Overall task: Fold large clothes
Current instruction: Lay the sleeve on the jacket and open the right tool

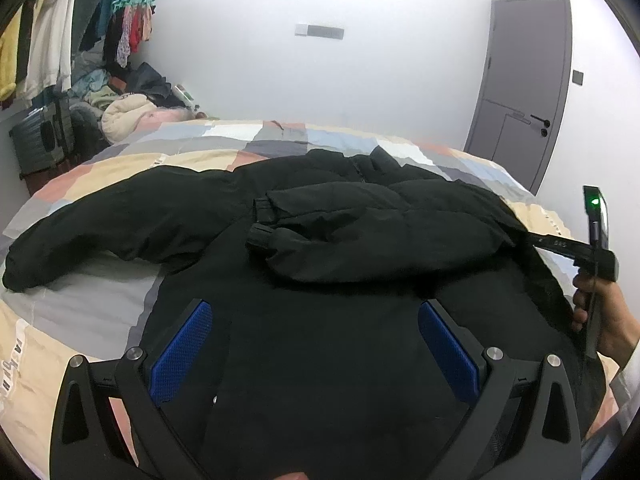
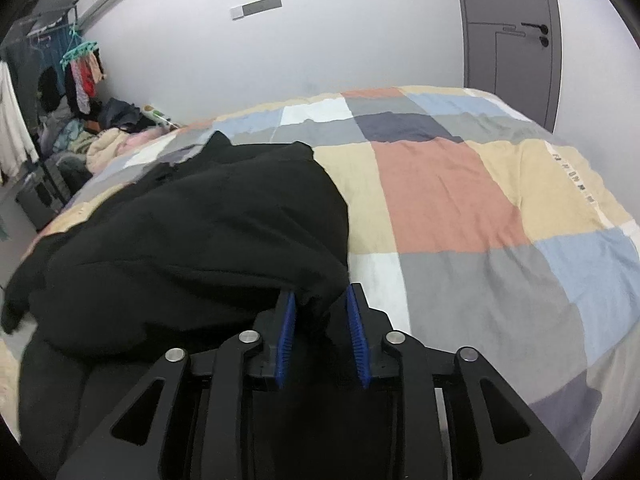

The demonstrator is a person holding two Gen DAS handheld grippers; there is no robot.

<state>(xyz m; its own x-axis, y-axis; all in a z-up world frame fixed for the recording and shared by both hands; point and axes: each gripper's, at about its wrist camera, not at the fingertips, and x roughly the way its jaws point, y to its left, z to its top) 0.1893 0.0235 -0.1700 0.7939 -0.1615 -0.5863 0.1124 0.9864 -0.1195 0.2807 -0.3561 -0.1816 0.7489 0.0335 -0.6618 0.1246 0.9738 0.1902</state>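
Note:
A large black padded jacket (image 1: 320,240) lies spread on the patchwork bed. One sleeve (image 1: 100,220) stretches out to the left; the other sleeve (image 1: 360,232) is folded across the body. My left gripper (image 1: 314,316) is open wide above the jacket's lower body, holding nothing. My right gripper (image 2: 320,304) is shut on the jacket's right edge (image 2: 316,300), with black fabric bunched between its blue pads (image 2: 286,328). In the left wrist view the right gripper's body (image 1: 576,252) and the hand that holds it show at the jacket's right side.
The bed (image 2: 460,200) has a checked cover of beige, pink, grey and blue. A clothes rack (image 1: 48,32), a dark suitcase (image 1: 40,144) and a heap of clothes (image 1: 128,108) stand far left. A grey door (image 1: 524,80) is at the far right.

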